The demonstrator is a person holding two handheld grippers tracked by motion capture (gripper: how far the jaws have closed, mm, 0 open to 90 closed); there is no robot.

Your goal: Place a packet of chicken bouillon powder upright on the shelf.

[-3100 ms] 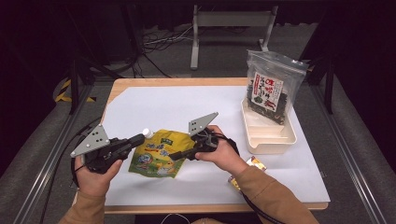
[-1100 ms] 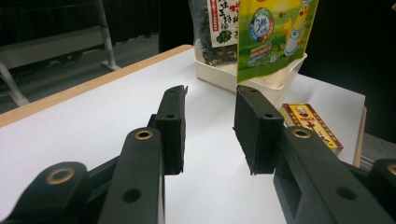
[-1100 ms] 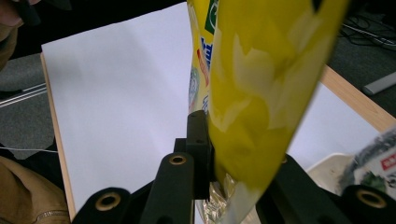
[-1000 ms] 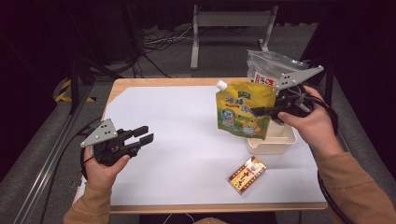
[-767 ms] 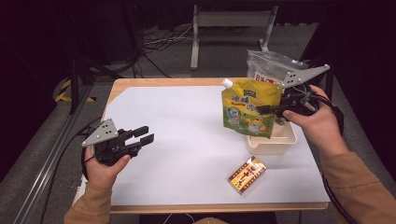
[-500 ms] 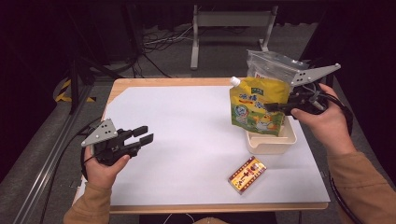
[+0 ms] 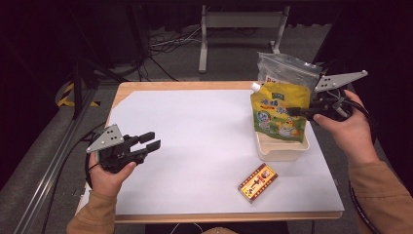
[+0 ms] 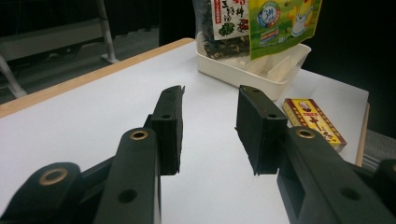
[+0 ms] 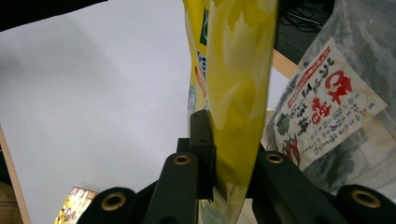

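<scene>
Table (image 7: pixel 195 122) with white top and wooden edge carries everything. White tray (image 7: pixel 282 148) sits near its right edge. Clear bag of dark dried food (image 7: pixel 285 68) stands upright at the far end of the tray, red-and-white label facing the person.

Yellow pouch (image 7: pixel 278 114) with white spout at its upper left corner hangs upright over the tray, in front of the clear bag and overlapping it in the high view. Lower edge of the pouch is at the tray's rim level; whether it touches the tray floor cannot be told. In the left gripper view the pouch (image 8: pixel 282 23) hangs above the tray (image 8: pixel 252 70), with the bag (image 8: pixel 224 28) beside it.

Right gripper (image 7: pixel 297 111) is clamped on the pouch's right side, about mid-height; its jaws have just been closing, with the pouch between them. Right gripper view confirms: both pads press flat against the yellow pouch (image 9: pixel 238 93), the labelled bag (image 9: pixel 327 116) just behind it.

Left gripper (image 7: pixel 148 140) is held at the table's near left, well apart from the tray, jaws pointing toward the right. Its jaws stand parted and grasp nothing; bare table surface shows between the pads (image 8: pixel 168 126) in the left gripper view.

Small red-and-yellow box (image 7: pixel 258 182) lies flat on the table, near the tray's front corner, not touching it.
</scene>
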